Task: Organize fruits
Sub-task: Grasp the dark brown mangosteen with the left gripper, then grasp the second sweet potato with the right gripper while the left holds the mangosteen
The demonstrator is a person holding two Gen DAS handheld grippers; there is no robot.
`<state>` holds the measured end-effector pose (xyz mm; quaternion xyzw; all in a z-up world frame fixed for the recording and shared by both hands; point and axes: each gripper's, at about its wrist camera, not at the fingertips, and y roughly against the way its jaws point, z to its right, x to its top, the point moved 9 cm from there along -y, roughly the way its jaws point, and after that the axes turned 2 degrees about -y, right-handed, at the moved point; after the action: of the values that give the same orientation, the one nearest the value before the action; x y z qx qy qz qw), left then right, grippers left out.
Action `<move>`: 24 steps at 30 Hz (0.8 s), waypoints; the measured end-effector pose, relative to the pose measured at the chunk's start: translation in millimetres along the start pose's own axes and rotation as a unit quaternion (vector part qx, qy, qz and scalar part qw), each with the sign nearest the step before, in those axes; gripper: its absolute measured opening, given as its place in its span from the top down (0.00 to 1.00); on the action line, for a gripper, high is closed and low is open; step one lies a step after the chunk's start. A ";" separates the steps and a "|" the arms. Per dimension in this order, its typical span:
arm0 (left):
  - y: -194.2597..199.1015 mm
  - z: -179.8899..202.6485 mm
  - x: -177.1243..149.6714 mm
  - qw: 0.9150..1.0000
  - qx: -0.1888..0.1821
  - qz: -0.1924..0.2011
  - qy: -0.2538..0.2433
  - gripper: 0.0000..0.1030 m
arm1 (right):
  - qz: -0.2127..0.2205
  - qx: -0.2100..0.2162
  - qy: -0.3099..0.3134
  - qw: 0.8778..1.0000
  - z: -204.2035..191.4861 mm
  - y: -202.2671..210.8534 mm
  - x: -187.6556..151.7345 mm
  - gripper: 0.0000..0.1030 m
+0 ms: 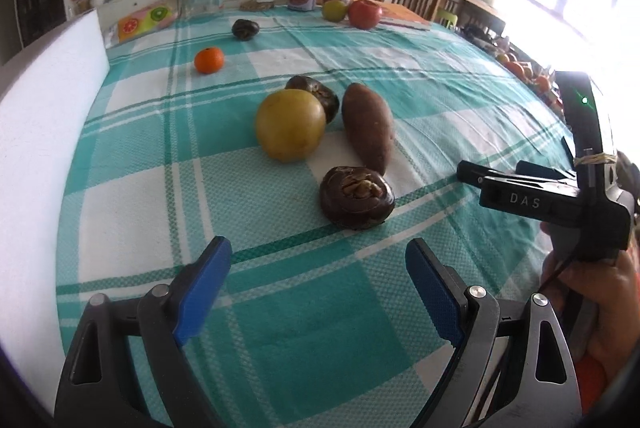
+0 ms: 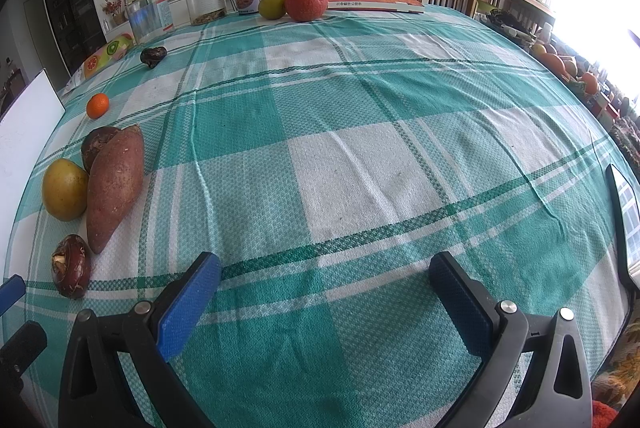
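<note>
We hold the left gripper (image 1: 318,292) and right gripper (image 2: 324,302) over the checked tablecloth (image 2: 360,164), both jaws spread and empty; yellow fruit (image 1: 290,125) touches sweet potato (image 1: 369,127) ahead.

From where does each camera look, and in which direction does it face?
Left wrist: on the left gripper, facing the yellow fruit and sweet potato; open jaws, right gripper and hand show.
Right wrist: on the right gripper, facing bare checked cloth; open jaws show.
Shared: the sweet potato, yellow fruit, red apple.
</note>
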<state>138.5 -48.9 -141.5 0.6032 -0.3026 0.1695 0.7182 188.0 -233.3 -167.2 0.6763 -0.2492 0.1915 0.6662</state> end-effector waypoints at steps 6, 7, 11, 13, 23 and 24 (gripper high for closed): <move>-25.3 6.8 17.1 1.000 0.004 -0.003 0.011 0.36 | 0.000 0.000 0.000 1.000 -0.1 0.1 0.0 0.00; -26.4 8.8 16.3 1.000 -0.008 -0.008 0.010 0.52 | 0.000 0.000 0.000 1.000 -0.1 0.1 0.0 0.00; -11.4 3.9 8.2 1.000 0.003 0.005 0.002 0.53 | 0.000 0.000 0.000 1.000 -0.2 0.2 0.0 0.00; 0.4 -4.6 0.0 1.000 0.004 0.003 0.014 0.53 | 0.000 0.000 0.000 1.000 -0.2 0.2 0.1 0.00; 49.9 -45.6 -39.4 0.998 0.039 -0.011 0.044 0.53 | -0.015 0.122 -0.014 0.992 -40.4 12.2 5.4 0.03; 50.5 -46.2 -40.3 0.998 0.042 -0.010 0.044 0.53 | -0.020 0.137 0.006 0.990 -58.4 14.4 7.9 0.04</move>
<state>87.8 11.6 -132.8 0.6276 -0.2572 0.2013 0.7067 190.1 -175.6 -148.6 0.7648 -0.2028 0.2144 0.5727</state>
